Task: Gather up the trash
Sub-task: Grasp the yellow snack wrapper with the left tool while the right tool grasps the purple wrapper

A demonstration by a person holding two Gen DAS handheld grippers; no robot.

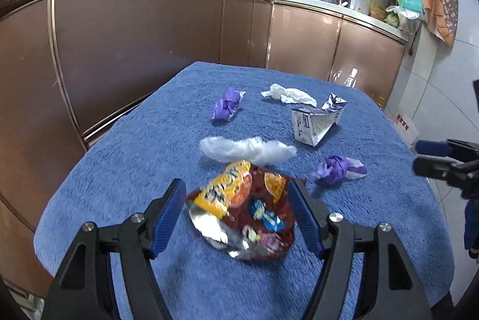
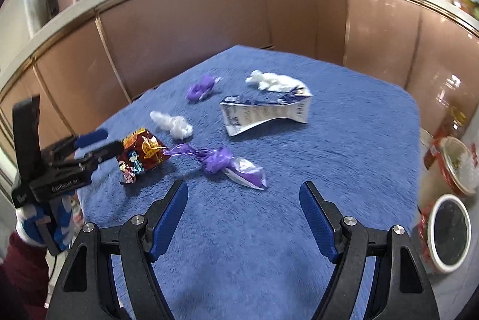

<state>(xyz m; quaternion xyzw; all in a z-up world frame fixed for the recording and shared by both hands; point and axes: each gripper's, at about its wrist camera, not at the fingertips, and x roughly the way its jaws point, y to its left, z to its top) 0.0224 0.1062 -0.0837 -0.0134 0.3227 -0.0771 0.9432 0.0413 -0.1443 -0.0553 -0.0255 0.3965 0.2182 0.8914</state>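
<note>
Where motion smears it, snack wrapper print unreadable

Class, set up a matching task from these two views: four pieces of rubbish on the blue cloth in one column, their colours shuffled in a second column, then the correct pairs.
Things:
1. snack packet
2. flattened carton
3. knotted bag
4. crumpled tissue

Colours:
A. plain white
B. dark red with yellow
C. purple
D. white with dark blue print

Pairs: 1-B, 2-D, 3-C, 4-A
</note>
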